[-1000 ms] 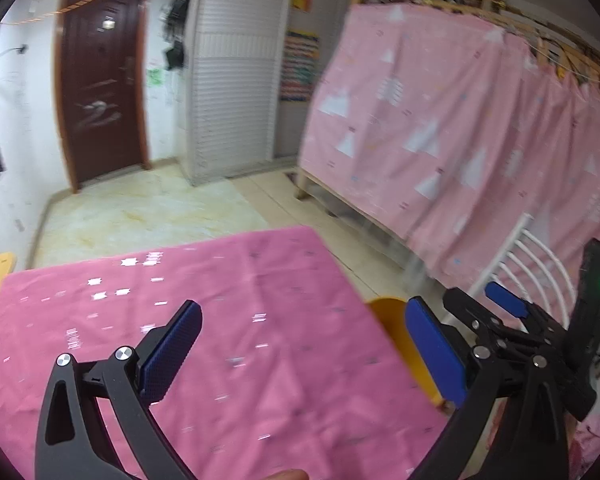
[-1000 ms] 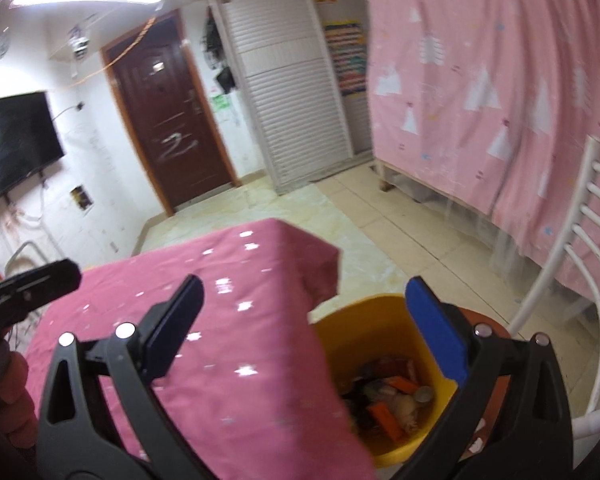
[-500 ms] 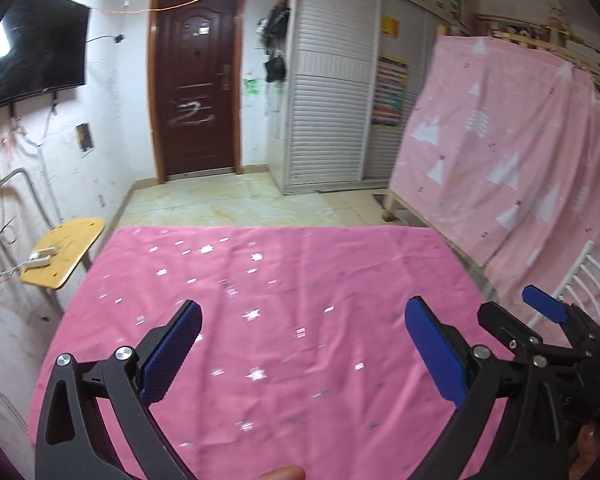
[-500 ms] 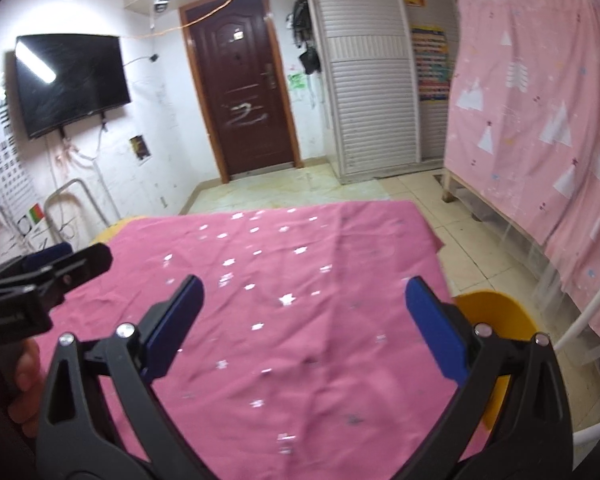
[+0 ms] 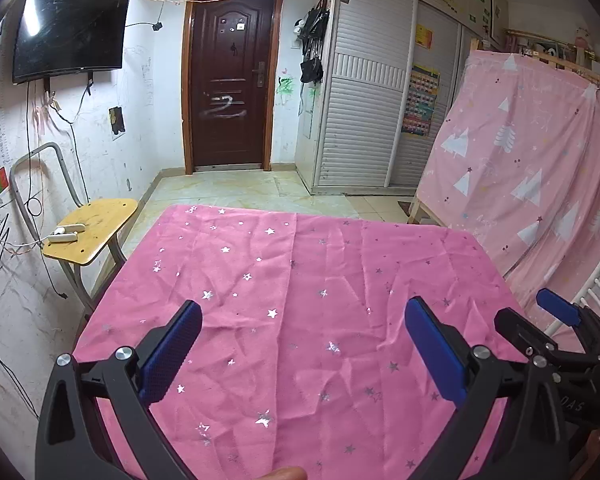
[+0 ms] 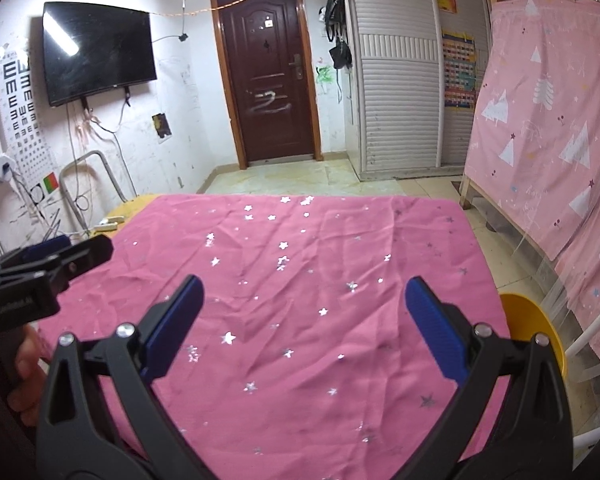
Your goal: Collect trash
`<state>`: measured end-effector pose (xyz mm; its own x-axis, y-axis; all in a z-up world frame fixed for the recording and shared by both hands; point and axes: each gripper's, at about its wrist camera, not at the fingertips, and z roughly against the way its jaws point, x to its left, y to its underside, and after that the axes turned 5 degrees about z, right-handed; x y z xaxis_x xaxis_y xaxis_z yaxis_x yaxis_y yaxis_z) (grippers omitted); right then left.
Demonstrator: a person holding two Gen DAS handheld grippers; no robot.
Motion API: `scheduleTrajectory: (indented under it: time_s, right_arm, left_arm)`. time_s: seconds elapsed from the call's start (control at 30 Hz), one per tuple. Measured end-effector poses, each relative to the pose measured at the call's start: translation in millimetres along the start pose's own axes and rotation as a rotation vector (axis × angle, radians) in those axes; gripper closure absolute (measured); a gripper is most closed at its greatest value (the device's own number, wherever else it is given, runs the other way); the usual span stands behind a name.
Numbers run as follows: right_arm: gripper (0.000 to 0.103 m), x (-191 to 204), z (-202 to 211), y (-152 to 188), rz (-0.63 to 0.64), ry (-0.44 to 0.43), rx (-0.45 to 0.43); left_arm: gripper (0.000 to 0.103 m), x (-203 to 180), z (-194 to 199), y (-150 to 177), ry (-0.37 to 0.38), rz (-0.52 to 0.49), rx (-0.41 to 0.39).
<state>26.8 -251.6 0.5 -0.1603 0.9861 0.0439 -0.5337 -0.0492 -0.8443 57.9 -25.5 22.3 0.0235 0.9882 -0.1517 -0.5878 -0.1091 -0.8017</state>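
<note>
Right wrist view is showing both grippers, left gripper [image 5: 302, 354] and right gripper [image 6: 304, 326], spreading wide, holding nothing, above the tablecloth [image 6: 340, 248]; the yellow bin [image 6: 534, 328] is sitting lower right.

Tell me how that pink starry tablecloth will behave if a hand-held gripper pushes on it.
The pink tablecloth is creased all over, so probably thin and floppy. Pushed, it would likely bunch and slide rather than resist. Its edge drapes near the yellow bin.

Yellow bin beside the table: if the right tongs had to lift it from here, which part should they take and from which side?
Best guess: the rim of the yellow bin, from above. Only its open top shows past the right edge of the pink tablecloth; the thin upright wall suits one finger inside and one outside. The right tongs are open and empty. The bin's lower body is hidden.
</note>
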Motion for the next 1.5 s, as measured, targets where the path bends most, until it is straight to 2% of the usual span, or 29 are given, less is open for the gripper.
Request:
scheduleTrajectory:
  time_s: [1.5]
  right_arm:
    - [0.006,-0.1,2.1,-2.7,0.000,0.002,-0.009]
  left_arm:
    - [0.010,2.7,4.6,-0.4,-0.008,-0.001,0.006]
